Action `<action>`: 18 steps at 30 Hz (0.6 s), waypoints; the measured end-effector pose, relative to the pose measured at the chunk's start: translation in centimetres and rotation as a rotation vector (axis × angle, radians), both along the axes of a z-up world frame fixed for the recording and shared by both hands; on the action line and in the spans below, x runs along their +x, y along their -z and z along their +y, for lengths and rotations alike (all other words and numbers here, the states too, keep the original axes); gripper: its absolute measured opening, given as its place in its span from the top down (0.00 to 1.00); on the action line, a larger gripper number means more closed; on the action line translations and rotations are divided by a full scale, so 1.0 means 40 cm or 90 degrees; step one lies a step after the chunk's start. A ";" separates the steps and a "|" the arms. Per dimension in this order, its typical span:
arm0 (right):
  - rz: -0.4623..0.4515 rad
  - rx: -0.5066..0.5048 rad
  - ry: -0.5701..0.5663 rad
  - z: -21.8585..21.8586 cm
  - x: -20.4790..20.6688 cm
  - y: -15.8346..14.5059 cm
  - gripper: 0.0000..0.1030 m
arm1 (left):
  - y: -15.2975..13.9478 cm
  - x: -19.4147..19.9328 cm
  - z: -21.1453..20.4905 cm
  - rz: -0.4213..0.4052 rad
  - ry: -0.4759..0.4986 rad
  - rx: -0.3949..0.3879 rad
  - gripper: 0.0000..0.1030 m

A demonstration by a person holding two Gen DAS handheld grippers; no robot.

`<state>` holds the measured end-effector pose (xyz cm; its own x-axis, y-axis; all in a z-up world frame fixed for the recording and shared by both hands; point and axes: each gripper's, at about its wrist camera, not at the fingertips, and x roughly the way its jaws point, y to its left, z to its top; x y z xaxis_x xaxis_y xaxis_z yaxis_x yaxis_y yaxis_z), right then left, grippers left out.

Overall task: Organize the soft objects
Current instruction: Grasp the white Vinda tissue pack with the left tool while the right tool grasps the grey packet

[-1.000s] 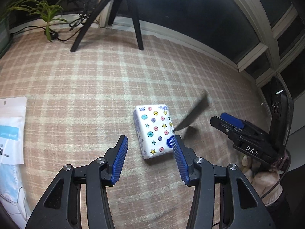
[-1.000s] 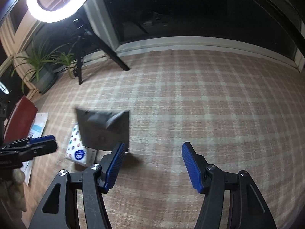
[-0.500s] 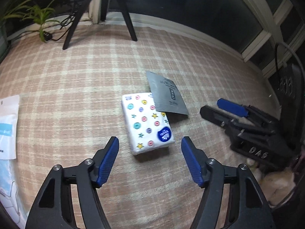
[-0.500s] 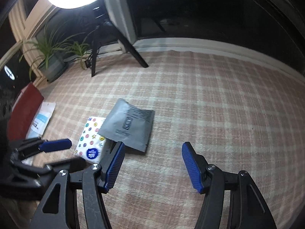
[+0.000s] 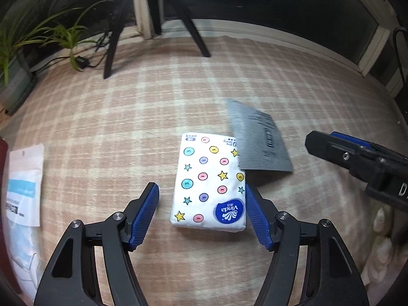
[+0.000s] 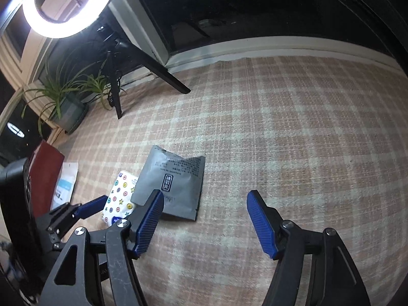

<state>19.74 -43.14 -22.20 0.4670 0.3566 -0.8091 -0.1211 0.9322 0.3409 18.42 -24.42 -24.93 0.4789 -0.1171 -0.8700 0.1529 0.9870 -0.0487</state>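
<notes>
A white tissue pack (image 5: pixel 209 181) printed with coloured dots and stars lies on the plaid rug (image 5: pixel 127 117). My left gripper (image 5: pixel 201 187) is open, its blue fingers on either side of the pack's near end without pressing it. A grey foil sachet (image 5: pixel 257 140) lies flat, one corner overlapping the pack's far right corner. In the right wrist view the sachet (image 6: pixel 173 183) lies just beyond the left finger of my right gripper (image 6: pixel 206 196). Its jaws are opening and nothing is between them. The tissue pack (image 6: pixel 119 199) and left gripper (image 6: pixel 84 209) show at the left.
A white bag of face masks (image 5: pixel 23 191) lies at the rug's left edge beside a red object (image 6: pixel 46 178). Tripod legs (image 5: pixel 112 51), a cable and a potted plant (image 6: pixel 66 102) stand at the back under a ring light (image 6: pixel 68 7). Something pale and fuzzy (image 5: pixel 380 242) sits lower right.
The grey sachet left the right gripper, dropped and now lies flat against the tissue pack. My left gripper spread wider and came down closer over the pack.
</notes>
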 end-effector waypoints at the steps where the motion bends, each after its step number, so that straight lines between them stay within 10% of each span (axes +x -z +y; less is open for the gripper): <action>1: 0.004 0.009 0.005 0.007 0.007 0.004 0.37 | 0.001 0.004 0.012 -0.001 -0.007 -0.001 0.35; 18: 0.045 -0.059 0.027 0.153 0.106 0.057 0.19 | -0.003 0.028 0.124 -0.024 -0.059 -0.001 0.46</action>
<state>23.97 -37.01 -24.48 0.4206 0.2601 -0.8691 -0.0591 0.9638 0.2599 19.54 -19.48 -24.81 0.5207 -0.0725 -0.8507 0.0623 0.9970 -0.0468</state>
